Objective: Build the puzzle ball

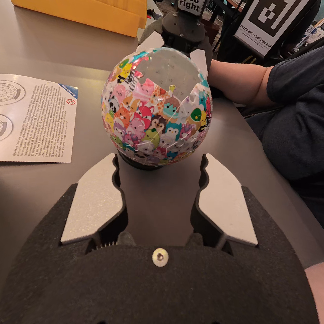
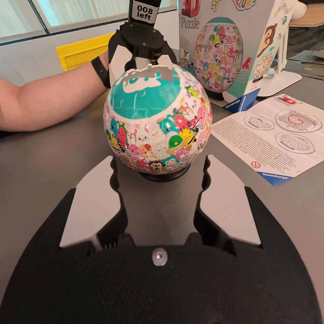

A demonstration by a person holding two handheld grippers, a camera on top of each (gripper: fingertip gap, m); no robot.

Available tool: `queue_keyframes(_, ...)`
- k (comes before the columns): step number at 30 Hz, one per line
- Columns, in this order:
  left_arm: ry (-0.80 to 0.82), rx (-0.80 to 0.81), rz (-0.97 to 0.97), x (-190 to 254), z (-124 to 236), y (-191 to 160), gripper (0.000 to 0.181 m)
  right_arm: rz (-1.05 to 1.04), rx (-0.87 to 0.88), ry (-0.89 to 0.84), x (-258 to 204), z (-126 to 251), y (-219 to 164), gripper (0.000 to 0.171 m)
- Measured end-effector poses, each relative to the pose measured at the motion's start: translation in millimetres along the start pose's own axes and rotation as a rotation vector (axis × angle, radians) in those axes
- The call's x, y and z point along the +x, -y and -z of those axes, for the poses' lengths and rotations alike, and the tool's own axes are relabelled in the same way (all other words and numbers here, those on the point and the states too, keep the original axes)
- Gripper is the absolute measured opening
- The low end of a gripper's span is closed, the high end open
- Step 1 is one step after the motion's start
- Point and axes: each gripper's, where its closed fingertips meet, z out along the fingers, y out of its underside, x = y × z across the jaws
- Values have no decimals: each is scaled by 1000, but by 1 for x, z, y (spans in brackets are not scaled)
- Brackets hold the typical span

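Both tools, left [image 1: 159, 157] and right [image 2: 159, 159], spread, empty, flanking colourful, unfinished plastic puzzle ball [image 1: 156, 112] on black ring stand [image 1: 140, 164]; careless squeeze likely pops pieces or tips it.

A white label [image 2: 144, 12] with black print sits on the body of the left gripper [image 1: 158, 157]; a like one [image 1: 190, 5], cut off by the frame edge, sits on the right gripper [image 2: 159, 158]. A standing sign [image 1: 268, 19] bears a black-and-white square marker with a printed line beneath. The puzzle box [image 2: 228, 52] carries large coloured lettering and a blue brand strip. On the tabletop [image 1: 43, 52], the instruction leaflet [image 2: 273, 138] shows dense small print, a blue brand corner and a red prohibition sign [image 2: 255, 164].
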Motion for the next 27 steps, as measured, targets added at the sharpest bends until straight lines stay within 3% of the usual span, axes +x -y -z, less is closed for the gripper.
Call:
queue_keyframes(7, 56, -32, -1, 1, 9, 3, 89, -24, 34, 52, -3, 0, 4, 95)
queue_keyframes(14, 196, -9, -50, 17, 17, 40, 94, 8, 46, 152, -5, 12, 17, 108)
queue_keyframes(19, 301, 37, 94, 21, 2, 51, 98, 45, 19, 298, 4, 11, 28, 115)
queue_keyframes(23, 523, 72, 172, 28, -6, 35, 105, 63, -6, 425, 7, 1, 21, 122)
queue_keyframes(27, 773, 226, 294, 35, -3, 26, 108, 61, 23, 516, 4, -5, 20, 123)
